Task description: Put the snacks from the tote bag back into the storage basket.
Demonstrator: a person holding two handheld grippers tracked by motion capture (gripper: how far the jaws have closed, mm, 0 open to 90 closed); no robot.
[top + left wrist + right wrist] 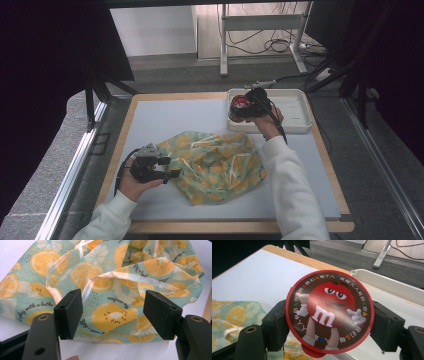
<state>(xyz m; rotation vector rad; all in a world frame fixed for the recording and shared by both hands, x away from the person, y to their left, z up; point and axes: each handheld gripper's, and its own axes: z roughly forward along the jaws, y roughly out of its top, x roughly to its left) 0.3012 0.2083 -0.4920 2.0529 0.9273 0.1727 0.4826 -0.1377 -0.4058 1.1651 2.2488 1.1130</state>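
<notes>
Across the pale table mat [165, 120], a fruit-print bag [215, 165] is spread beside the left gripper [172, 173], its jaws apart, probably for opening. The candy tin [329, 312] is clamped in the right gripper [240, 111] above the white tray [300, 107], presumably for bagging.

One cloth bag [216, 165] printed with orange slices lies on the surface [165, 120]. One round candy tin [329, 312] with a red cartoon lid is there. One white tray [295, 112] sits at the far right corner. Two grippers are in use, the left gripper [172, 173] and the right gripper [239, 111], each with two black fingers [68, 312]. Two white sleeves [292, 190] come in from the near edge.
</notes>
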